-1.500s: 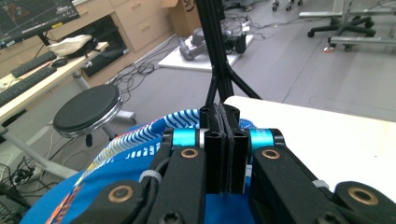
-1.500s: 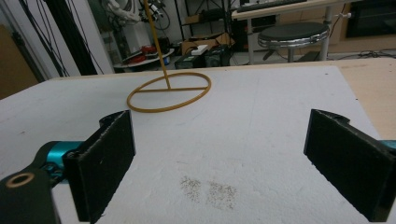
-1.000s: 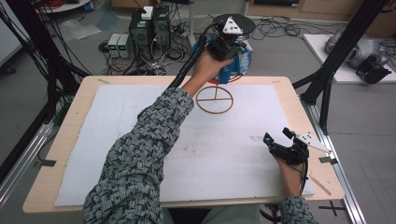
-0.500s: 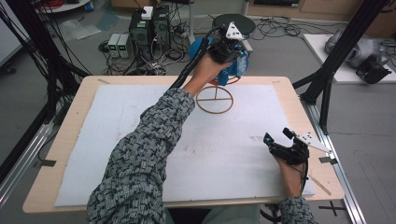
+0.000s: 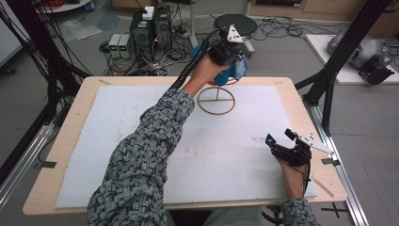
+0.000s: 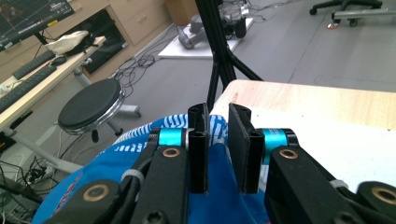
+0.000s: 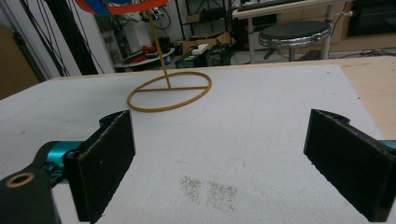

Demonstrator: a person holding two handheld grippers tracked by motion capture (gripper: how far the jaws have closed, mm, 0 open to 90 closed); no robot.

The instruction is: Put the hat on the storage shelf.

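Observation:
A blue cap (image 5: 234,71) with white print sits on top of a thin wooden stand whose ring base (image 5: 216,100) rests on the white sheet near the table's far edge. My left gripper (image 5: 229,49) is right over the cap (image 6: 140,142). Its jaws have just been opening and stand a narrow gap apart (image 6: 218,114), with blue cloth showing beneath the gap and no pad pressing on it. My right gripper (image 5: 278,136) rests low at the table's right side, wide open (image 7: 222,122) with nothing between its jaws, facing the ring base (image 7: 169,91).
A white foam sheet (image 5: 131,127) covers most of the wooden table (image 5: 70,122). Black frame posts (image 5: 329,80) rise at both sides. Beyond the far edge stand a black stool (image 5: 234,23), computer boxes (image 5: 150,26) and loose cables on the floor.
The left gripper has dipped and tilted slightly over the cap on the stand. The right hand and its gripper have stayed where they were.

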